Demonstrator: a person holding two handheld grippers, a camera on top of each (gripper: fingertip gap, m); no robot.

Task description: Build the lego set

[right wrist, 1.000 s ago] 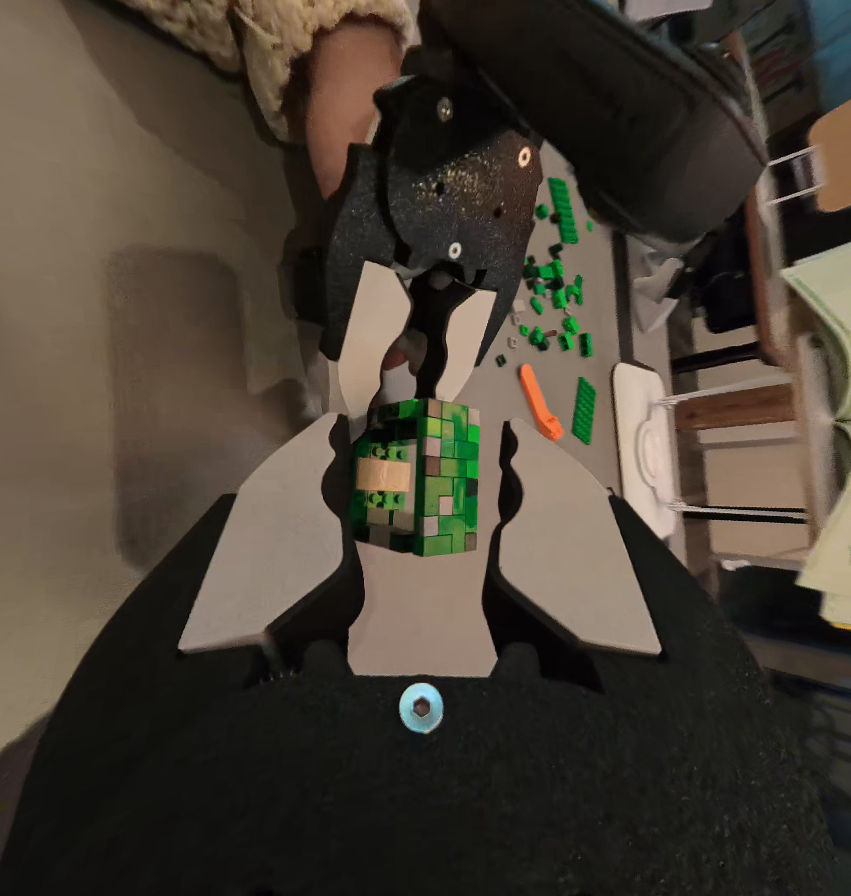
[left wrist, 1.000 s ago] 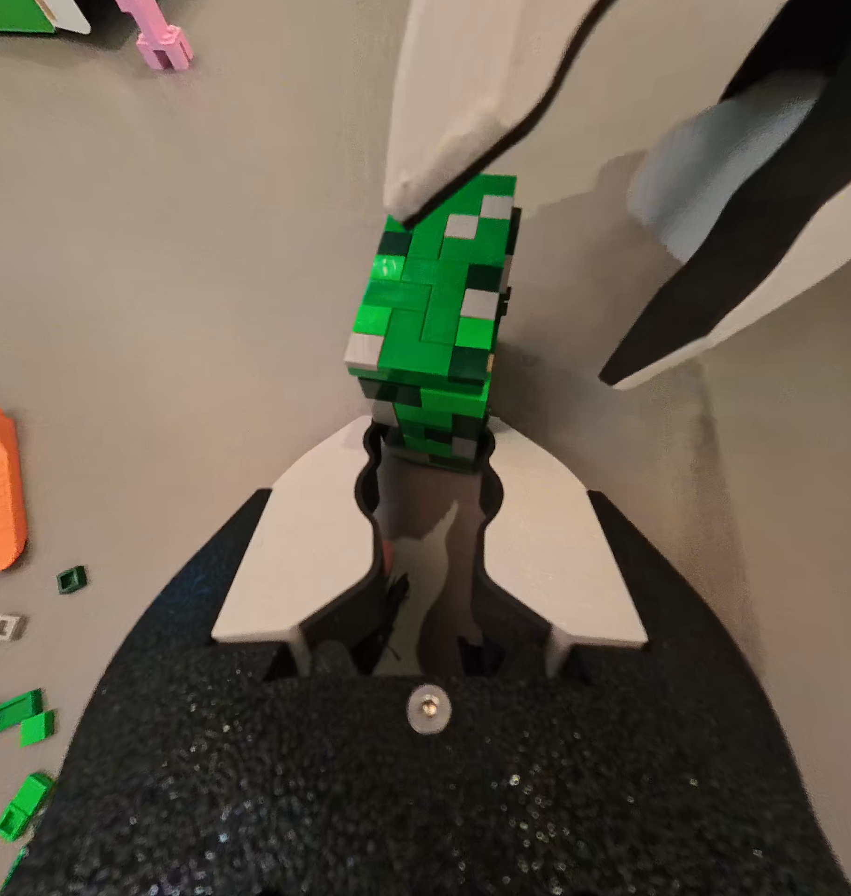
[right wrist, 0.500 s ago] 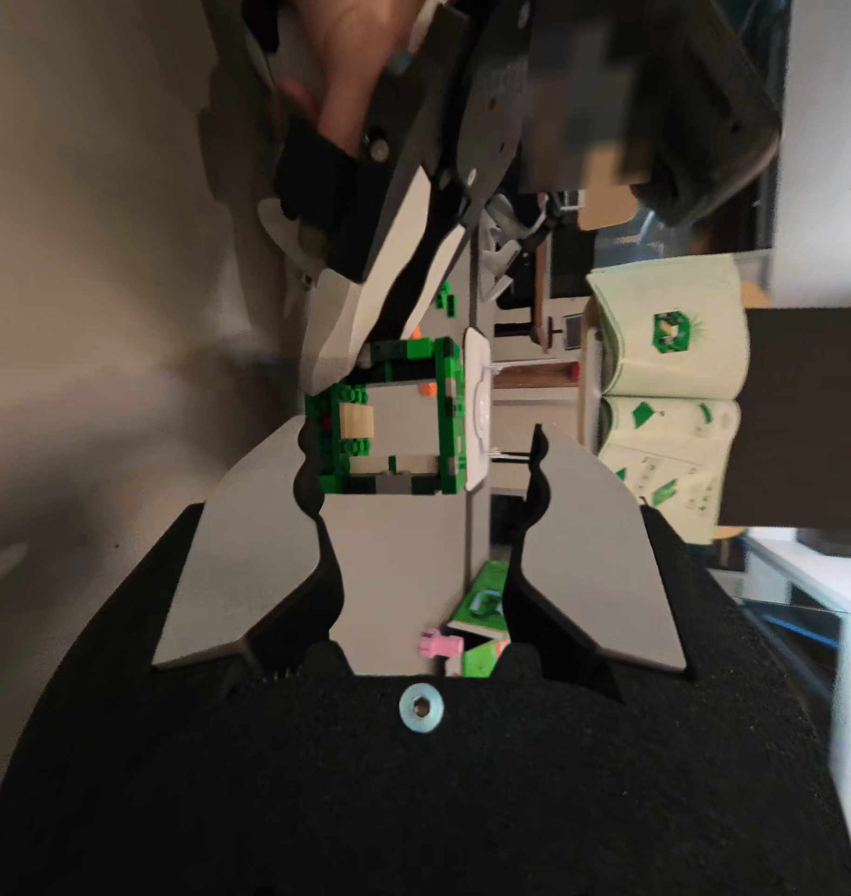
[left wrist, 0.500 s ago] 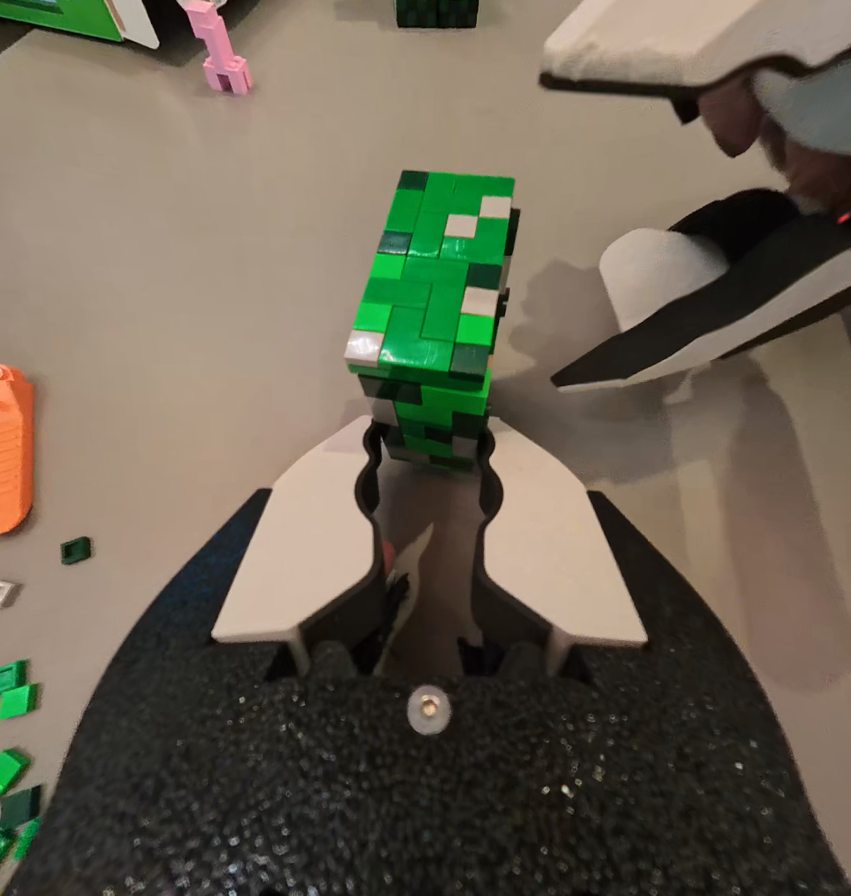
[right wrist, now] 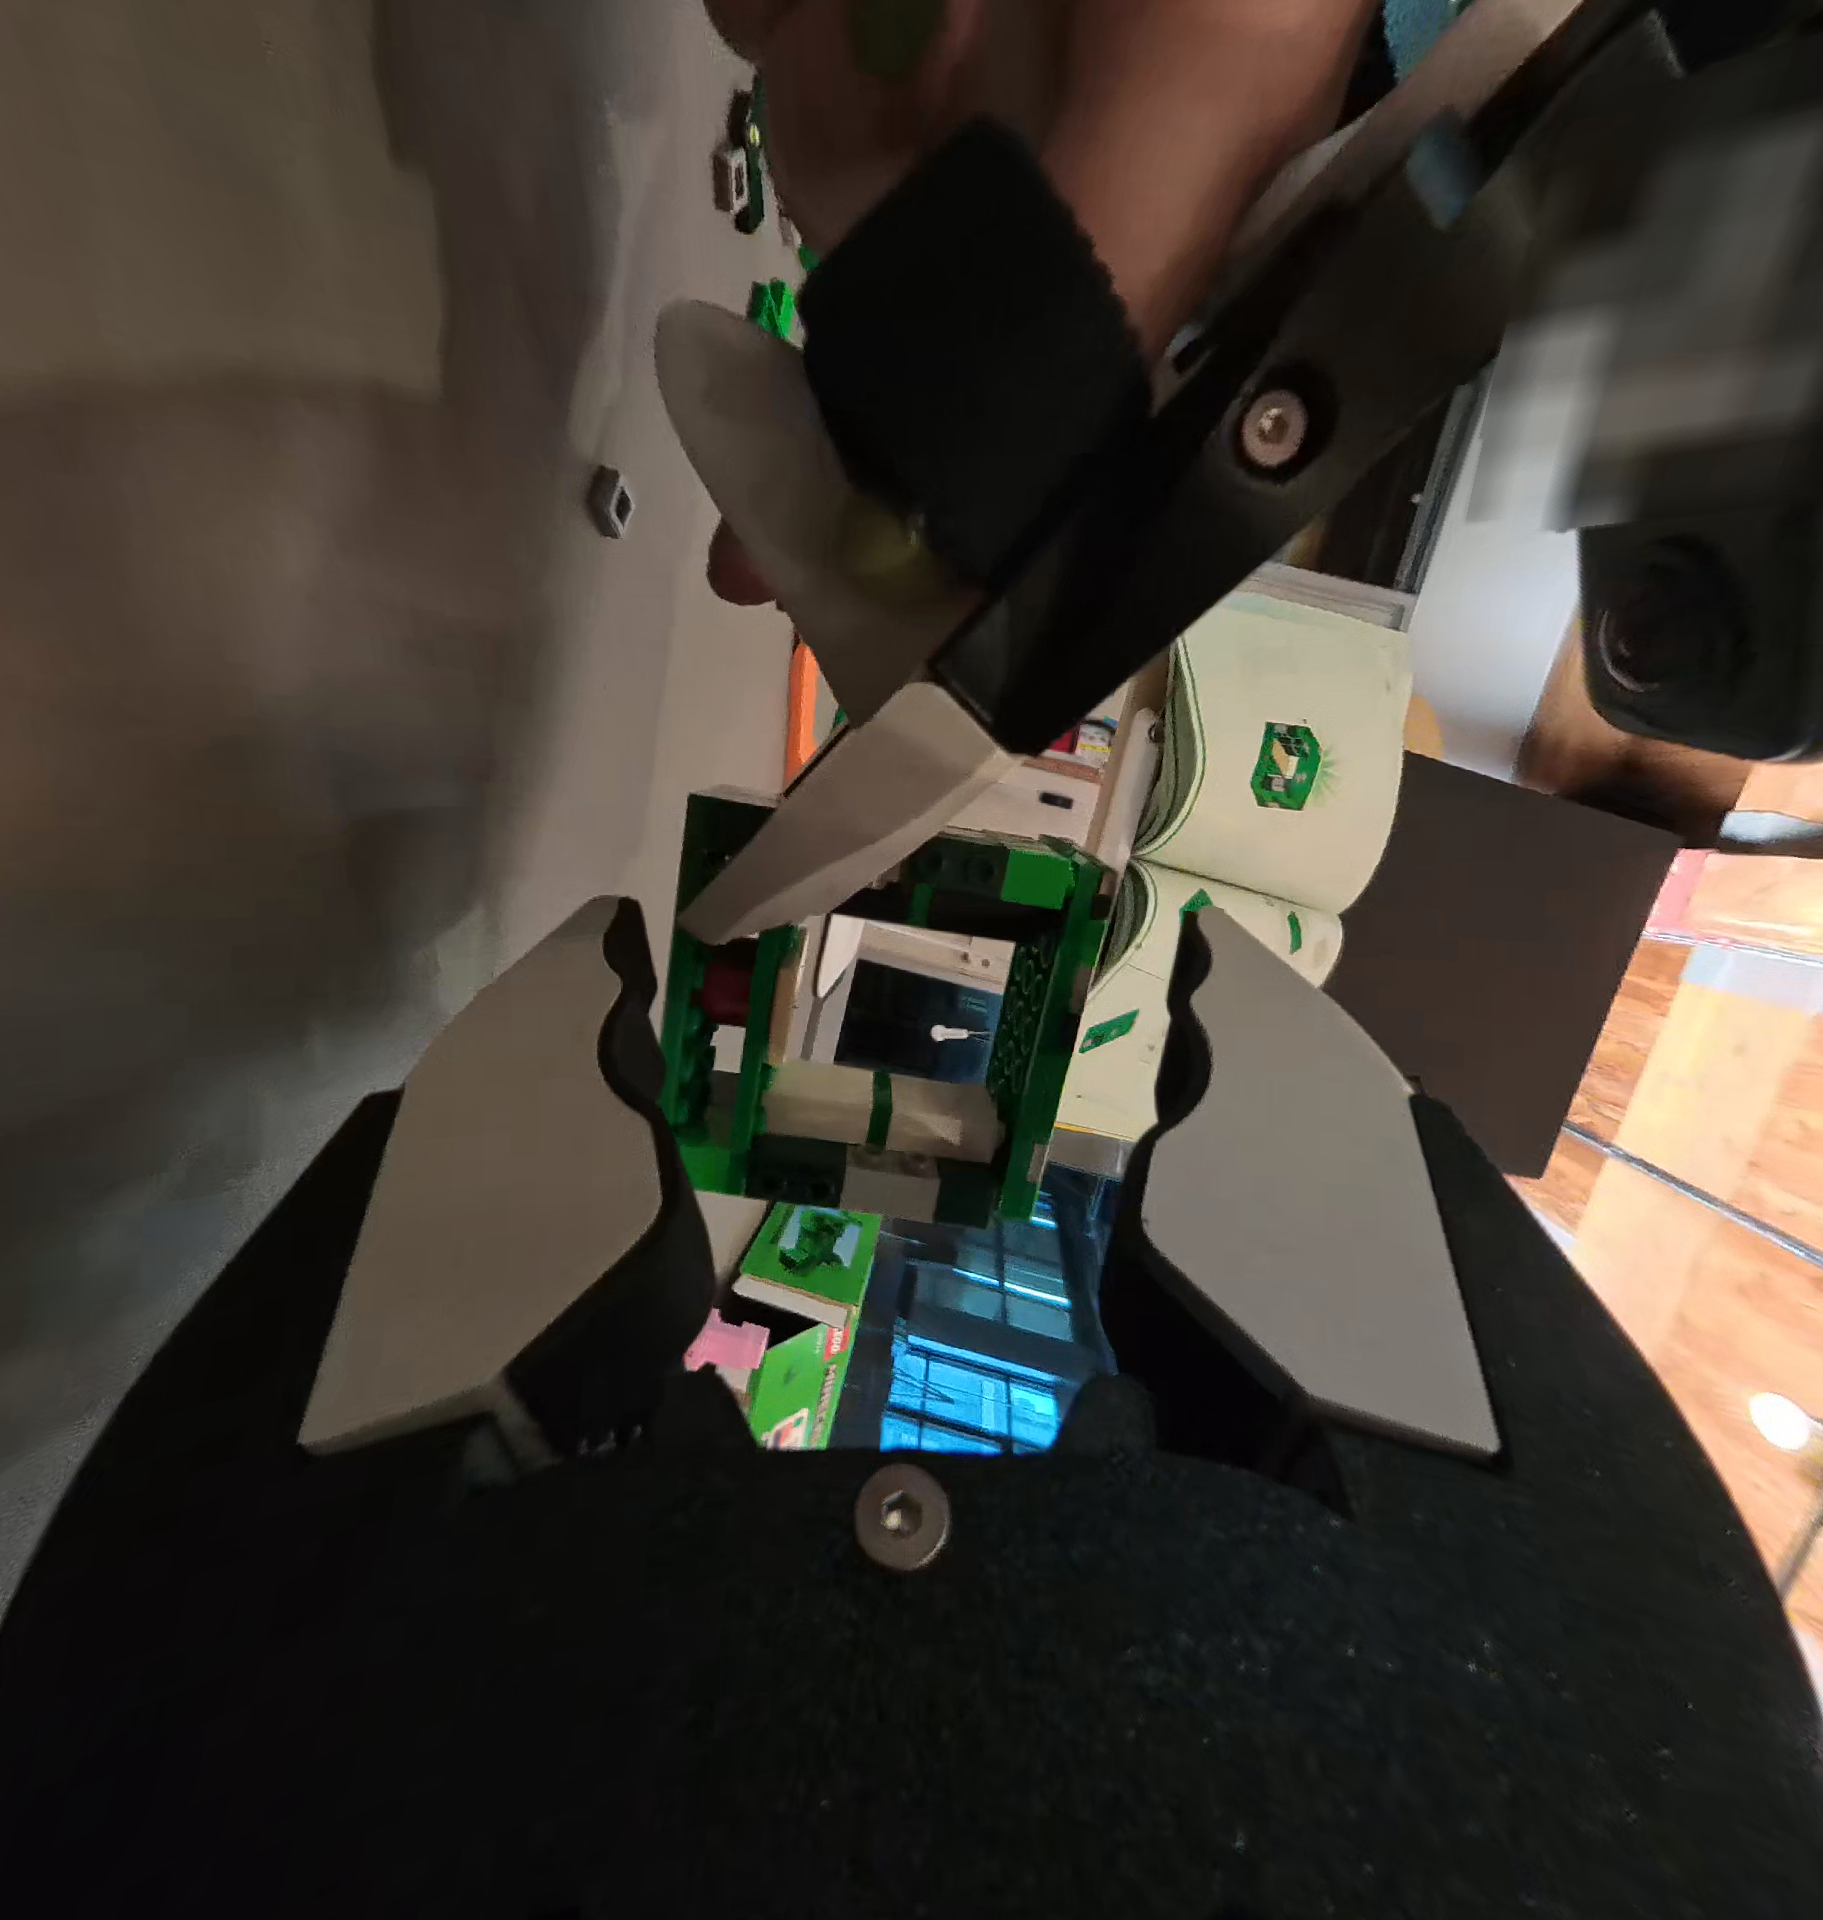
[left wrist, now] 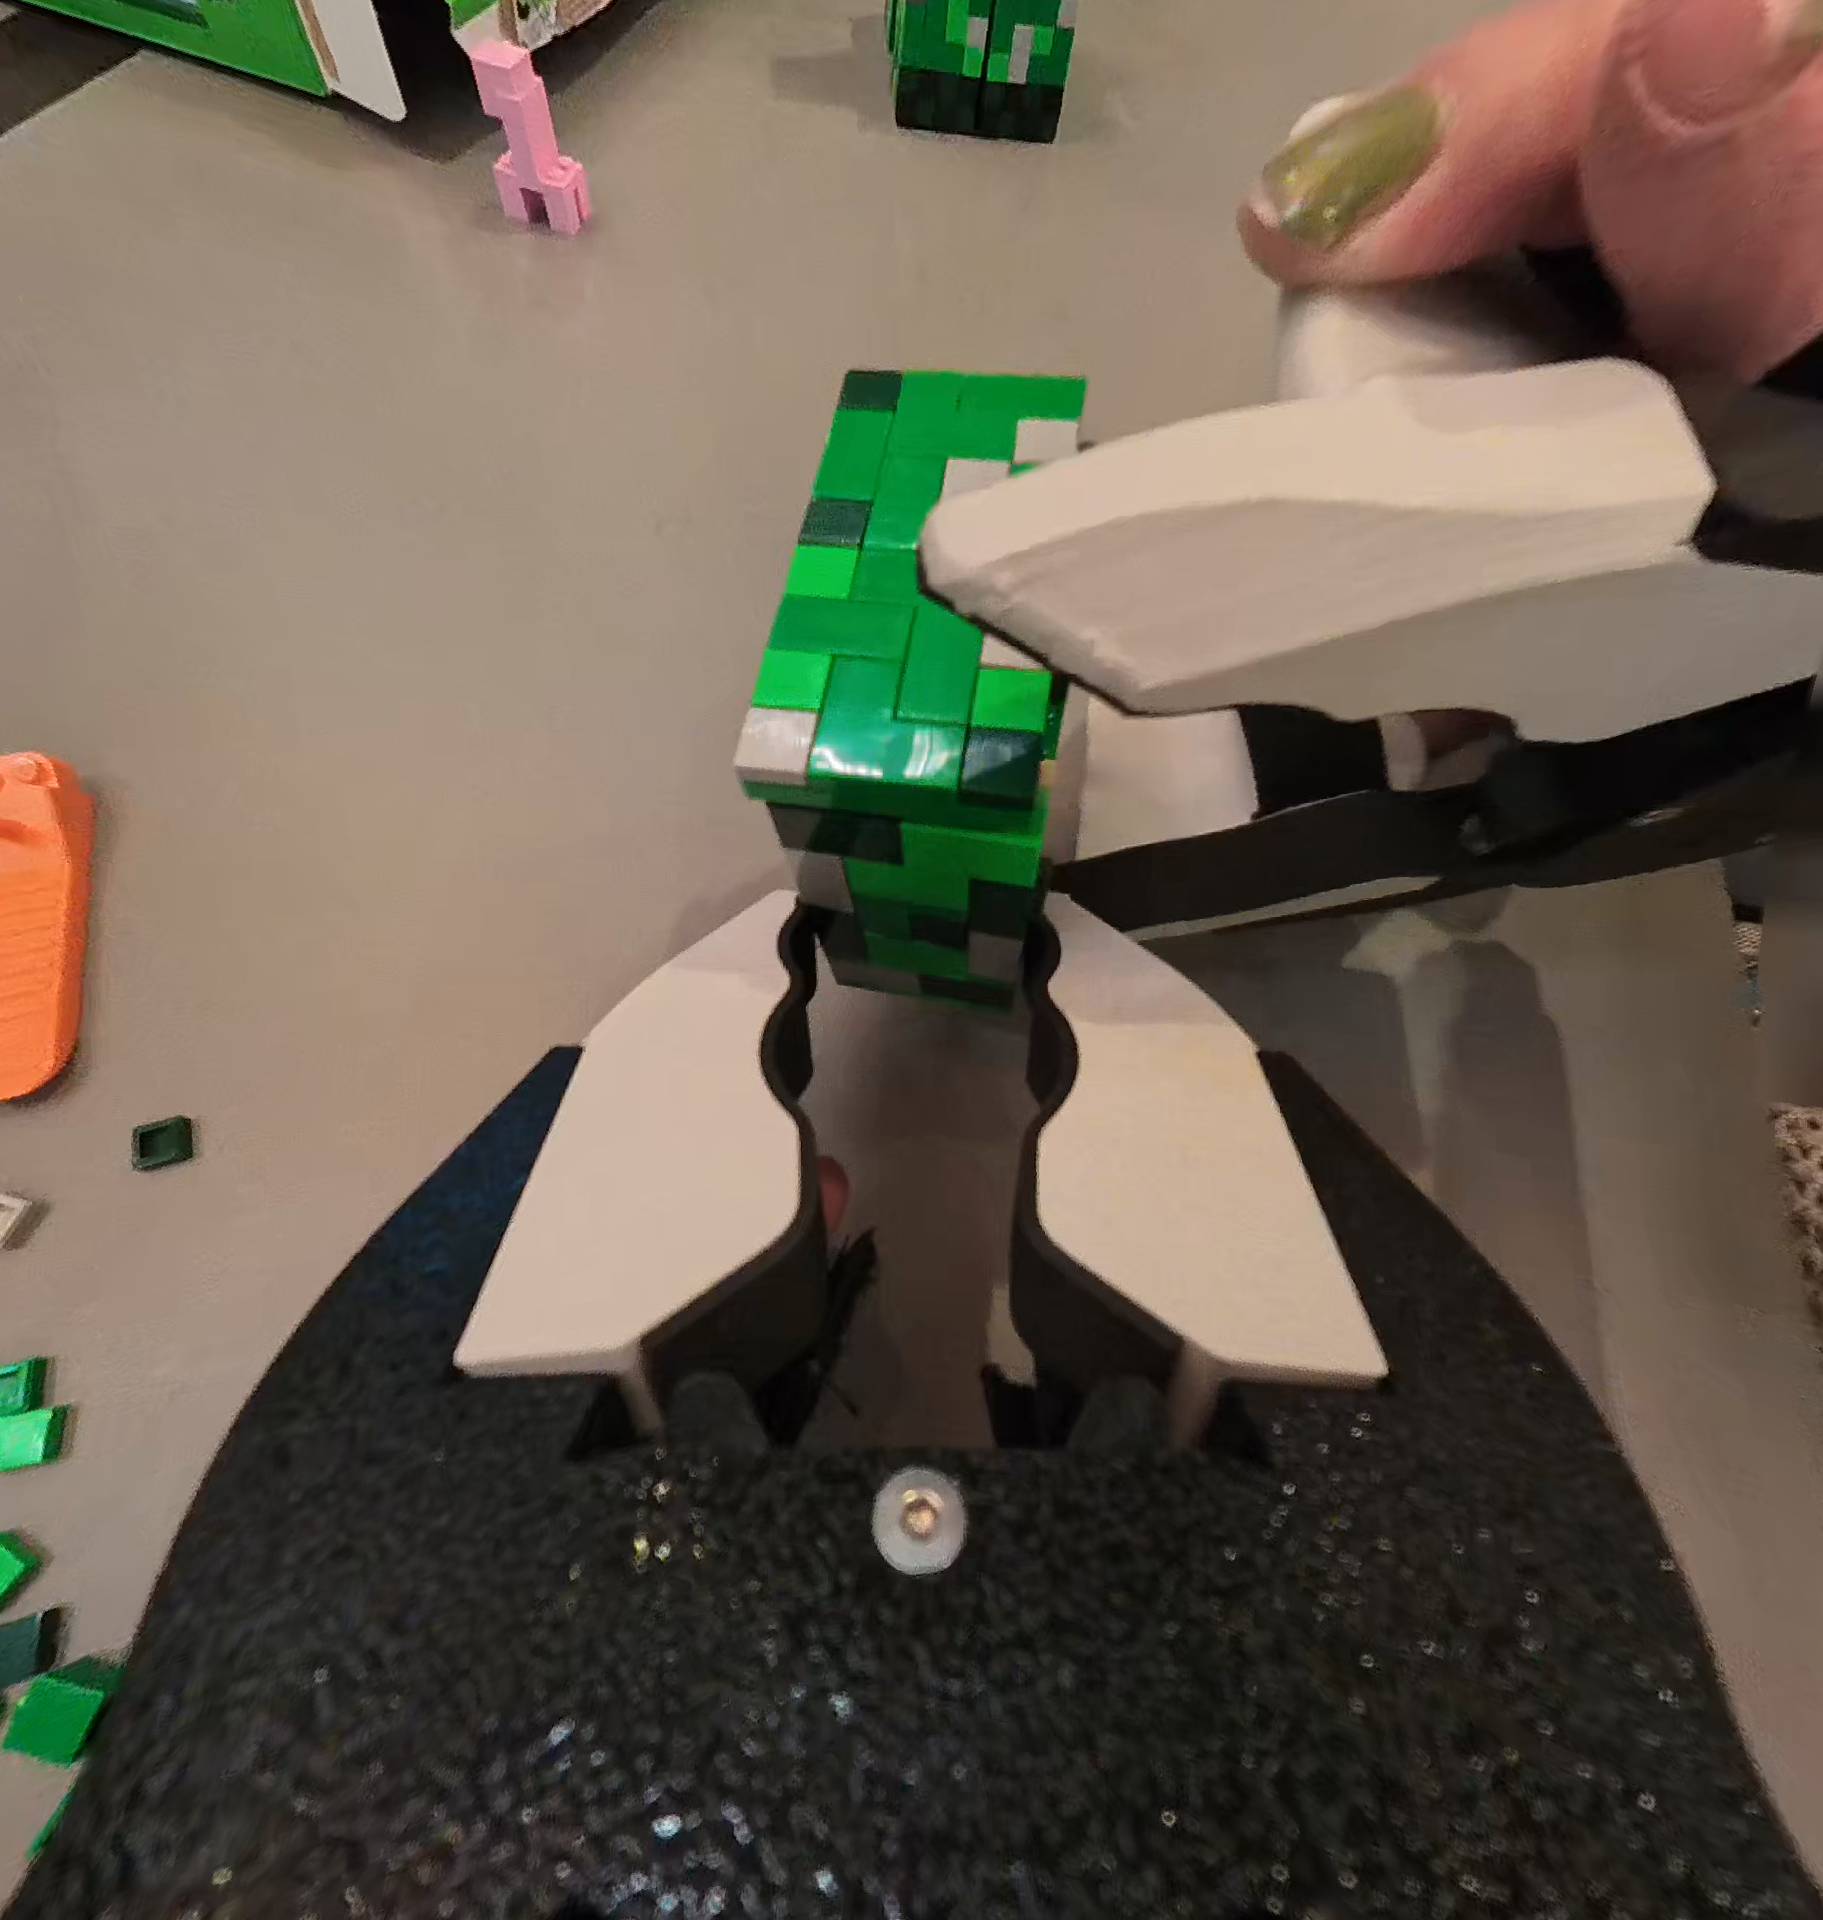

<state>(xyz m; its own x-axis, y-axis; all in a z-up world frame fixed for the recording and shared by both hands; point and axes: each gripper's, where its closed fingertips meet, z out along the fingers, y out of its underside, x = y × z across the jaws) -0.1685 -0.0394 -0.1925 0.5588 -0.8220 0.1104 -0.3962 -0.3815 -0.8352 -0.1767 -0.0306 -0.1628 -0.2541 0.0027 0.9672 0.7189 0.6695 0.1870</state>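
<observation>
A hollow green lego block (left wrist: pixel 886 644) with grey and dark green tiles is held above the grey table (left wrist: pixel 367 520). My left gripper (left wrist: pixel 917 935) is shut on its near end. My right gripper comes in from the right; its upper finger (left wrist: pixel 1302 540) lies over the block's top and its lower finger (left wrist: pixel 1354 862) reaches the block's lower right side. In the right wrist view the right gripper (right wrist: pixel 912 997) is open and straddles the block (right wrist: pixel 1032 1029), with a gap at its right finger. The left gripper's finger (right wrist: pixel 865 821) shows on the block from above.
An orange brick separator (left wrist: pixel 24 925) lies at the left. Loose green pieces (left wrist: pixel 13 1444) lie at the lower left. A pink figure (left wrist: pixel 533 145), a green box (left wrist: pixel 211 31) and another green built block (left wrist: pixel 980 62) stand at the back. An instruction booklet (right wrist: pixel 1291 790) lies beyond.
The right gripper has turned and moved in from the right, so its open fingers now straddle the block. The left gripper still holds the block in the same place.
</observation>
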